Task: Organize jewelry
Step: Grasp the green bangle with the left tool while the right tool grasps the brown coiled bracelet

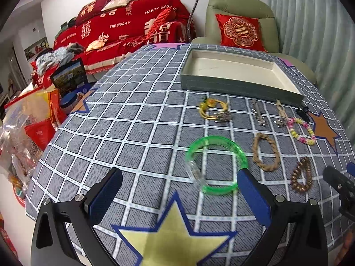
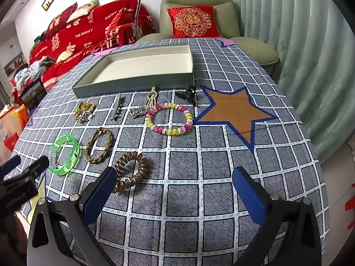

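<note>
Jewelry lies on a grey checked tablecloth in front of an empty grey tray (image 1: 239,85) (image 2: 133,84). A green bangle (image 1: 216,165) (image 2: 64,154) lies just ahead of my open left gripper (image 1: 179,190), near its right finger. A brown spiral hair tie (image 2: 131,173) (image 1: 301,175) lies beside the left finger of my open right gripper (image 2: 175,190). A braided tan bracelet (image 1: 265,153) (image 2: 98,145), a pink and yellow bead bracelet (image 2: 169,119) (image 1: 301,130), a yellow flower ring piece (image 1: 214,109) (image 2: 85,112), two metal clips (image 2: 116,106) and a black claw clip (image 2: 187,94) lie nearer the tray.
A brown star patch (image 2: 235,113) is on the cloth at the right, a yellow star patch (image 1: 173,237) at the front. A green armchair (image 2: 195,6) and curtain stand behind the table, a red sofa (image 1: 124,26) and clutter to the left.
</note>
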A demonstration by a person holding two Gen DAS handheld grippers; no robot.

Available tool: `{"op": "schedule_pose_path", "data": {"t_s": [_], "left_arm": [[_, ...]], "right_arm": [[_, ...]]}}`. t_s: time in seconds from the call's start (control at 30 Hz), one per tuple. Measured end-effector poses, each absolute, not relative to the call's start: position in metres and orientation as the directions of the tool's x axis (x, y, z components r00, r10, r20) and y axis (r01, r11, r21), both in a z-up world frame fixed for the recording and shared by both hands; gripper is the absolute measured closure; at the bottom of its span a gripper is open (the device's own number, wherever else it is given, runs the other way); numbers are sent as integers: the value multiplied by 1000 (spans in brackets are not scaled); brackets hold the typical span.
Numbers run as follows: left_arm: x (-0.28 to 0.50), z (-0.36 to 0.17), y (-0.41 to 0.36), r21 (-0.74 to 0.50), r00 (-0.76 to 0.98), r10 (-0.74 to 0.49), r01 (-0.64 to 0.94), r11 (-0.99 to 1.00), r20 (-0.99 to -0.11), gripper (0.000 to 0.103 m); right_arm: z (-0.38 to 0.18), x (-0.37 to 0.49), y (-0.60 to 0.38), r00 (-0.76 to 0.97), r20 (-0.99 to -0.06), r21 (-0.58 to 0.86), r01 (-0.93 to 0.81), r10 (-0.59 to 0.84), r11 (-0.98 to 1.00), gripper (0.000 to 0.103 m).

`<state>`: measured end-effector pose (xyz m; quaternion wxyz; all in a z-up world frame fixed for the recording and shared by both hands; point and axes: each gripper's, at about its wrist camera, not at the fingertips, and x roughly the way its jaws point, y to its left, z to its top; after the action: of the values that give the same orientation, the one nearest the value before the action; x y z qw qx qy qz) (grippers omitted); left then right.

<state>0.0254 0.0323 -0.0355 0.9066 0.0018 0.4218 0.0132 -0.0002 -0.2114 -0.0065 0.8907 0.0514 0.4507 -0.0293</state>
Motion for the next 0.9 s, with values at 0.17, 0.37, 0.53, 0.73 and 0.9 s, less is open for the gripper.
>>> {"op": "schedule_pose_path", "data": {"t_s": [0.17, 0.37, 0.53, 0.73, 0.9], "left_arm": [[43, -42, 48, -25, 613, -1, -31, 999, -790, 0], [60, -50, 49, -44, 581, -47, 19, 999, -813, 0], [67, -57, 42, -60, 548, -75, 45, 997, -833, 0], [66, -61, 30, -38, 524, -67, 67, 997, -849, 0], [62, -62, 21, -23, 514, -65, 88, 996, -856, 11]], "right_arm": [[-9, 10, -211, 569, -823, 55, 69, 6, 996, 0], [-16, 18, -205, 533, -846, 29, 21, 13, 999, 2], [-27, 25, -198, 495, -869, 17, -16, 23, 1000, 24], [-32, 30, -188, 490, -871, 6, -53, 31, 999, 33], [-30, 29, -183, 498, -866, 14, -86, 55, 996, 50]]}}
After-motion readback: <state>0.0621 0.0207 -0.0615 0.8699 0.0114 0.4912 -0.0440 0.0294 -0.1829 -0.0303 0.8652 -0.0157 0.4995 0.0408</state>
